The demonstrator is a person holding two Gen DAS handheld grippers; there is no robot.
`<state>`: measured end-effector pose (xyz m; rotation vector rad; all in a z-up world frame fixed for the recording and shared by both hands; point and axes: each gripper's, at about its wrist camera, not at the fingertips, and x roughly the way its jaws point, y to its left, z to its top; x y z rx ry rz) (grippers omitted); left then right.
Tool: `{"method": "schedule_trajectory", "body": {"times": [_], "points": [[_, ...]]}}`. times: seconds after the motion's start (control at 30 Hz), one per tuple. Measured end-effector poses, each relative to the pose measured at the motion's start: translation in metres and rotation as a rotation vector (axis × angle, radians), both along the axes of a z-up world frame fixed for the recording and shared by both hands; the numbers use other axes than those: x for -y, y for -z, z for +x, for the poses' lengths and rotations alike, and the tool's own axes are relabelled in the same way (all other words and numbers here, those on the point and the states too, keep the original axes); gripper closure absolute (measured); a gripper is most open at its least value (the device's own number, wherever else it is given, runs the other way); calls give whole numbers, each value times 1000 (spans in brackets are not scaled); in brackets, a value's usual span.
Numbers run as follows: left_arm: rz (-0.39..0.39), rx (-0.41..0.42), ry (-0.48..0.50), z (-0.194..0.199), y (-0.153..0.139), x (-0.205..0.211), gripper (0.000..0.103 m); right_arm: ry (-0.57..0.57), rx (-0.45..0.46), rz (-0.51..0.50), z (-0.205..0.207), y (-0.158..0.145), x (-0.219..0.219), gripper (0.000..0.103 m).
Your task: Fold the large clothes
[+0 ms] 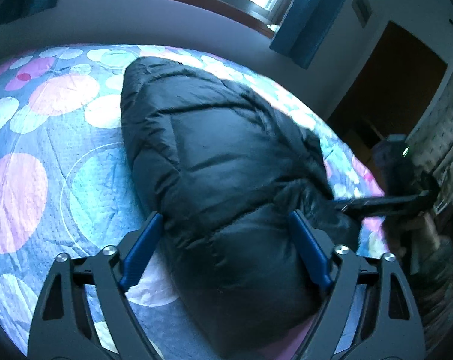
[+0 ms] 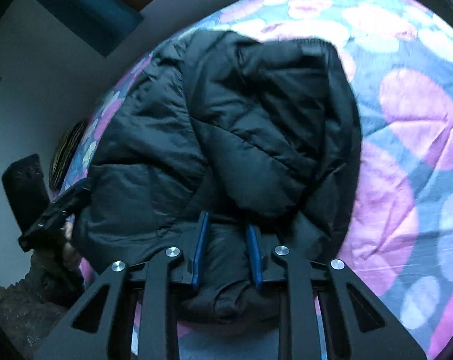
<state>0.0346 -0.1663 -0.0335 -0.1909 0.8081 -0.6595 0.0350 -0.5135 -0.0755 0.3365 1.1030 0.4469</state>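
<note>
A black puffer jacket (image 1: 214, 162) lies on a bed with a spotted quilt (image 1: 31, 162). My left gripper (image 1: 225, 219) is open, its blue-padded fingers wide apart over the jacket's near end. In the right wrist view the jacket (image 2: 256, 120) lies with one part folded over the rest. My right gripper (image 2: 228, 225) is shut on a bunched fold of the jacket at its near edge. The right gripper also shows in the left wrist view (image 1: 385, 201) at the jacket's right side. The left gripper shows in the right wrist view (image 2: 58, 210) at the jacket's left edge.
The quilt (image 2: 406, 150) spreads right of the jacket. A wall and window with blue curtains (image 1: 304, 15) stand behind the bed. A dark doorway (image 1: 391, 90) is at the right. A dark chair-like object (image 2: 25, 192) stands beside the bed.
</note>
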Motion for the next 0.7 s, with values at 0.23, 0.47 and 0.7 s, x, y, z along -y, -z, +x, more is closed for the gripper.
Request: {"method": "schedule_trajectory", "body": {"times": [0.23,0.47,0.7], "points": [[-28,3,37,15,-13,10,24,9,-3,36,1,6,3,79],[79,-41,33,36,13,18,24,7,-34,135,13,28,14,80],[100,3,5,29,13,20,24,20,-28,139,11,26,19,81]]}}
